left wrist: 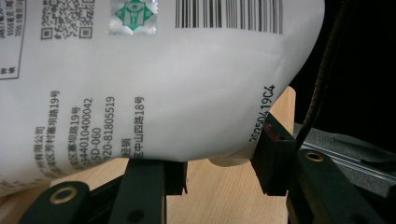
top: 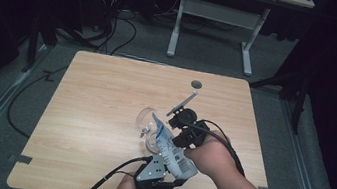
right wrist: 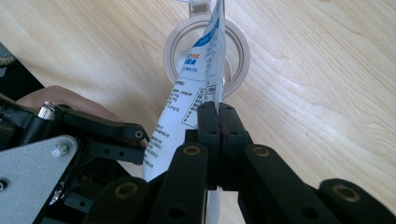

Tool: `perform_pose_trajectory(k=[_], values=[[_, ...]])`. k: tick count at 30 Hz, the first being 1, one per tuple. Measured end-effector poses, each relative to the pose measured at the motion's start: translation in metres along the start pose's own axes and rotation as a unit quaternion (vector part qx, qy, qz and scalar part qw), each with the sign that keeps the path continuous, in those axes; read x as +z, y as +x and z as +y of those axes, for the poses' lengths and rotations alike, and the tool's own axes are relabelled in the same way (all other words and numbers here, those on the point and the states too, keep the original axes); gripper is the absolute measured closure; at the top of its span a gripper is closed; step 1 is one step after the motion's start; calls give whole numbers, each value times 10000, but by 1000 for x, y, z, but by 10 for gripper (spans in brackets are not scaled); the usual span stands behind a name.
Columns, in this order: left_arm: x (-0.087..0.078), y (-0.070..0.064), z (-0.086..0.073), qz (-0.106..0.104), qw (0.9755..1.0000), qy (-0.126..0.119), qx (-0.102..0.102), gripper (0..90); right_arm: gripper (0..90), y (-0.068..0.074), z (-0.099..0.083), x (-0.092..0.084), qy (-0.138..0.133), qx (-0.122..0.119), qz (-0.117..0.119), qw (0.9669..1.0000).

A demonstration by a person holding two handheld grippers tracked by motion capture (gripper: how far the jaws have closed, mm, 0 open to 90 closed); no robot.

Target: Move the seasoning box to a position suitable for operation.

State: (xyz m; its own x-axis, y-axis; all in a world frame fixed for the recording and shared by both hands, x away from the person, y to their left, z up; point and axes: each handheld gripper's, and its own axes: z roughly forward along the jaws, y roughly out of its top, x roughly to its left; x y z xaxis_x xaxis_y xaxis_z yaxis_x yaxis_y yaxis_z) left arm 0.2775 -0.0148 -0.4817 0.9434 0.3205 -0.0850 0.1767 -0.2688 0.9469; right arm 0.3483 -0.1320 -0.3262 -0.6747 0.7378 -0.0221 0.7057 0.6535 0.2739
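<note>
White plastic, printed in blue and black, is what both grippers hold in the high view: a soft pouch (top: 171, 148) slanting over the wooden table (top: 98, 114), its top corner tipped into a clear glass jar (top: 148, 122) that stands on the wood. The left gripper (top: 164, 175) clamps the pouch's fat bottom end near the table's front edge; the right gripper (top: 186, 132) pinches it higher up from the side.

From the left gripper view, the jaws stand partly apart with the bulging base of the pouch (left wrist: 154, 84) pressed between them. Legible there: a barcode, a QR code, a green and silver sticker, Chinese address lines, "SD-060", "020-81805519" and a date stamp that seems to read "20250419C4".

Along the right gripper view, the jaws are closed flat on the thin edge of the pouch (right wrist: 196, 88), whose corner points down at the mouth of the jar (right wrist: 236, 60). Small blue print runs along it, too fine to read.

Pouring looks to be the step in hand. Next, I judge, the base must rise and be squeezed while the spout stays over the jar's mouth.
</note>
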Motion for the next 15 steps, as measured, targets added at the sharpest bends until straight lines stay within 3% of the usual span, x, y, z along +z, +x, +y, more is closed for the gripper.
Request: perform_pose_trajectory(k=[15], values=[[-1,-1,2,-7,10000,-47,-14,608,900,2,1,-2,3,-49,-51,10000]])
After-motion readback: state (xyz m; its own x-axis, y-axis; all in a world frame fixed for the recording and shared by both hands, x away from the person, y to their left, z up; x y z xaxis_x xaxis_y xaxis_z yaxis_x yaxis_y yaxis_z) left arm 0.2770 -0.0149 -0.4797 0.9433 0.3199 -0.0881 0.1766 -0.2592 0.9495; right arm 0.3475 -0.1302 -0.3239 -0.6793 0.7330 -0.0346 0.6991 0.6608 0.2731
